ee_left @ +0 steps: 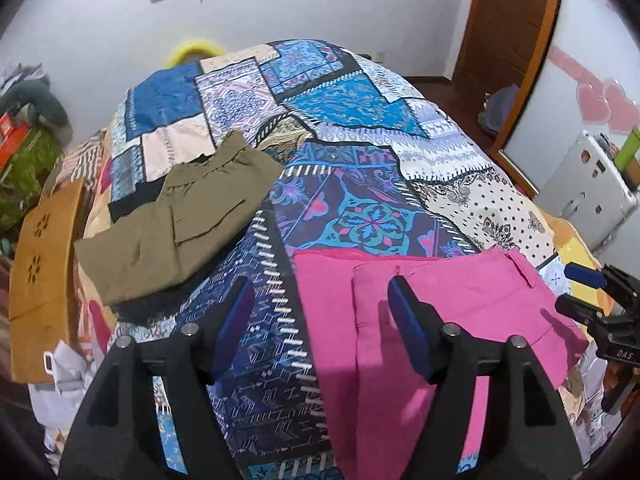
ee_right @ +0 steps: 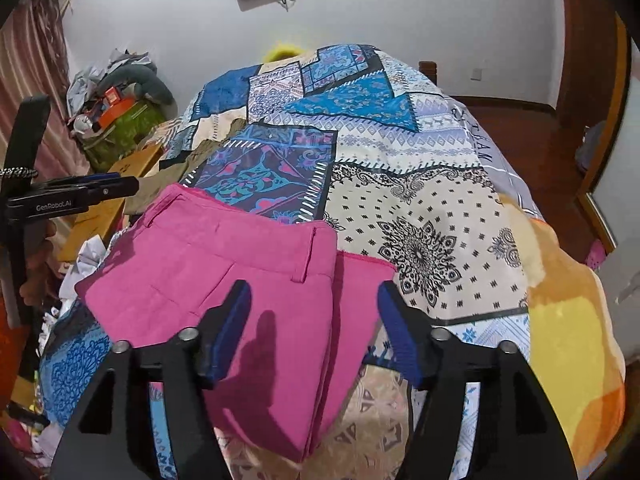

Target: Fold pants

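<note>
Two garments lie on the patchwork-print bed cover (ee_left: 360,128): folded bright pink fabric pants (ee_left: 432,312) near the bed's close edge and a folded olive-green fabric garment (ee_left: 176,224) further left.

Left wrist view: olive garment fully visible, well apart from the pink pants; a wooden board with flower cut-outs (ee_left: 44,264) stands at the bed's left edge. Left claw (ee_left: 320,304) spread wide, nothing between its blue pads; its right pad sits over the pink pants' left portion, contact not clear. Right claw (ee_left: 580,288) enters at the frame's right edge, cut off.

Right wrist view: olive garment mostly hidden behind the pink pants; waistband and belt loop of the pants face away from the camera. An orange-yellow blanket (ee_right: 572,320) shows at the bed's right side, barely seen in the other view. Right claw (ee_right: 314,312) wide, empty, above the pants' near folded corner. Left claw is seen side-on at left.

Far half of the bed cover is bare. Clutter beside the bed at left is hard to make out.
</note>
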{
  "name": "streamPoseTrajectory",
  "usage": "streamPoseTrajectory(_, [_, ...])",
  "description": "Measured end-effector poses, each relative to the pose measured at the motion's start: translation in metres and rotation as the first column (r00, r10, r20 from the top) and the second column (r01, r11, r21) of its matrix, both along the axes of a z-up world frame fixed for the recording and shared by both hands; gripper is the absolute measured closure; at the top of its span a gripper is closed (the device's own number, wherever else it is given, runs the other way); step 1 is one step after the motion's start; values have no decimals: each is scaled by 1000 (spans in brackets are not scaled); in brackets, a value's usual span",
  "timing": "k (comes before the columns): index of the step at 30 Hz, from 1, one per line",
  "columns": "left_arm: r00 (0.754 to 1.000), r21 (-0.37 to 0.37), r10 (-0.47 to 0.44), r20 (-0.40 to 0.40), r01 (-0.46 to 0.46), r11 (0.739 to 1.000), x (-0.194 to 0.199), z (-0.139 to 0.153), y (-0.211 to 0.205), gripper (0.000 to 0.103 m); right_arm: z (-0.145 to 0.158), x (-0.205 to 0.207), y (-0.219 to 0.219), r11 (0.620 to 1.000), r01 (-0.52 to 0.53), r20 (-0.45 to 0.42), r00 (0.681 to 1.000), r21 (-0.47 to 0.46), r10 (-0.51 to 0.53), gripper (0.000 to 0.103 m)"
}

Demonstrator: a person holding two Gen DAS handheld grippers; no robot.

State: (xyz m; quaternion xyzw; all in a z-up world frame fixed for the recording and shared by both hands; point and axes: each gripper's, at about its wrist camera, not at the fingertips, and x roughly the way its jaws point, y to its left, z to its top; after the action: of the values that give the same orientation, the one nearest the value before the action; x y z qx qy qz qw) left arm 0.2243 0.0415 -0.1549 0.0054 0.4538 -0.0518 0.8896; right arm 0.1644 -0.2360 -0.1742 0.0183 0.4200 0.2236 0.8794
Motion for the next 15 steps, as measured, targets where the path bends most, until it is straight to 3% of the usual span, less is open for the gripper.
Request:
streamPoseTrajectory(6, [994,-108,-36,-101,26,994,-14,-21,8,31,-12,-4,-1,1000,24,-56,998,18,-23,31])
streamPoseTrajectory(10, [989,-123,-58,-136,41,992,-20,-36,1,30,-25,-4,-2,999,39,-98,994,32,-36,30])
streamPoseTrajectory(15, [982,-196,-60,-177,25,980,-10,-48,3,29,-38,2,-8,993,64,-148,988,103,-48,30])
